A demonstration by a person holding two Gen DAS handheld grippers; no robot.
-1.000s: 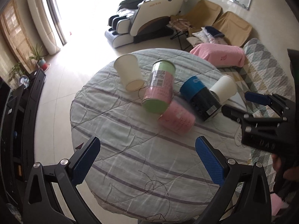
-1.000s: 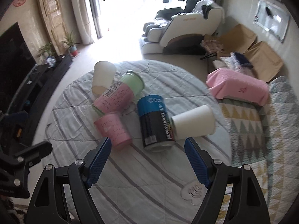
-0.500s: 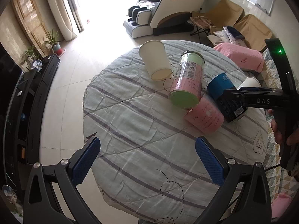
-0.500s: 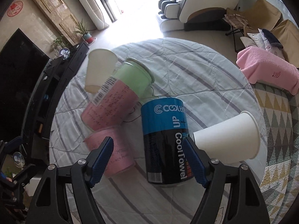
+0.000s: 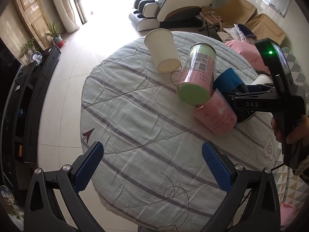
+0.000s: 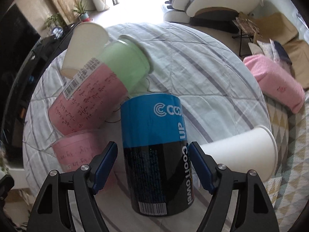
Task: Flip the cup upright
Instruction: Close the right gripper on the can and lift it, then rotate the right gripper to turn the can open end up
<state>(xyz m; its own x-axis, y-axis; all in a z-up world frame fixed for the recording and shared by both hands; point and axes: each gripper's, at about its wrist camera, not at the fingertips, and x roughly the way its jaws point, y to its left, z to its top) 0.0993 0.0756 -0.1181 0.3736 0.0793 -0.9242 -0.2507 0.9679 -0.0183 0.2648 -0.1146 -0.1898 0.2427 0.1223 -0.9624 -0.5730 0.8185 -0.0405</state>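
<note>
Several cups and cans lie on their sides on the round table (image 5: 135,127). My right gripper (image 6: 153,155) is open, its jaws either side of the blue and black can (image 6: 154,154), not clamped on it. The can shows partly hidden behind that gripper in the left wrist view (image 5: 227,80). A white paper cup (image 6: 241,150) lies right of it. A pink cup (image 6: 77,150) and a pink and green can (image 6: 96,92) lie left. Another white cup (image 5: 163,51) lies at the far side. My left gripper (image 5: 152,158) is open and empty over the table's near part.
The table carries a striped, wrinkled cloth (image 5: 125,106). A pink cushion (image 6: 276,89) and patterned rug lie to the right. A massage chair (image 5: 177,2) stands beyond the table. A dark TV cabinet (image 5: 27,104) runs along the left.
My right gripper has moved forward and down, so the blue and black can now sits between its jaws. My left gripper has drawn back and shifted left.
</note>
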